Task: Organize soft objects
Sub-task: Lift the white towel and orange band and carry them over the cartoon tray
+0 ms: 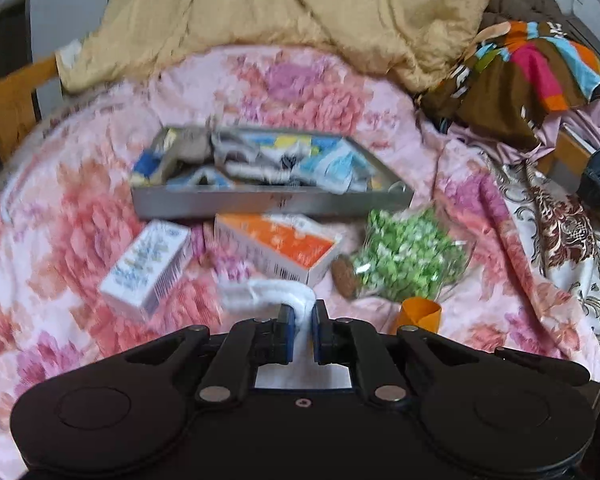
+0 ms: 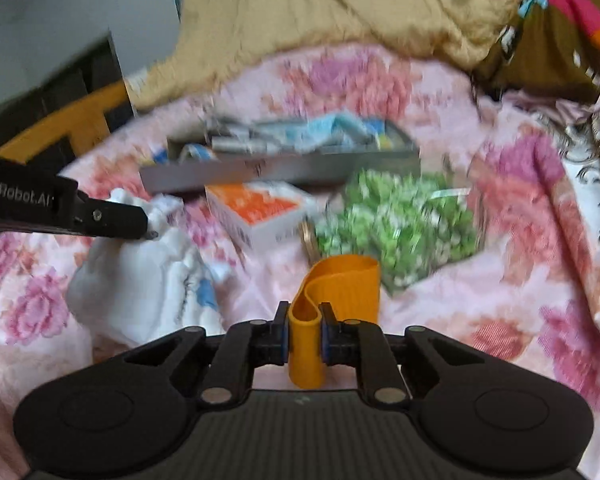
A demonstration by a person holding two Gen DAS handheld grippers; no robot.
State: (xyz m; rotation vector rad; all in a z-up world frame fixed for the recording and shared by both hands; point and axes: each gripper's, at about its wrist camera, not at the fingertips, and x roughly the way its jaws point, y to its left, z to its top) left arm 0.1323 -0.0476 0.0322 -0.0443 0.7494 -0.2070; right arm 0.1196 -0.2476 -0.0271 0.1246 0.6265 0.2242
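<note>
Cloth (image 1: pixel 260 294) in L gripper (image 1: pixel 303 312), band (image 2: pixel 340 284) in R gripper (image 2: pixel 304 328)

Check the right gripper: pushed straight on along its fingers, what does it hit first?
Probably the green bag, which lies just beyond the orange strip clamped in the right gripper. Blur and fisheye leave depth unclear; it could meet the bedspread first.

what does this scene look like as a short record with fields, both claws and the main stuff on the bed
surface: pink floral bedspread
left claw: shut on white cloth
right claw: shut on orange band, folded in a loop
tray: grey tray in the middle, full of packets
boxes: orange and white box in front of the tray, white box to its left
bag: clear bag of green candies to the right of the boxes
background: tan blanket, striped cloth
</note>
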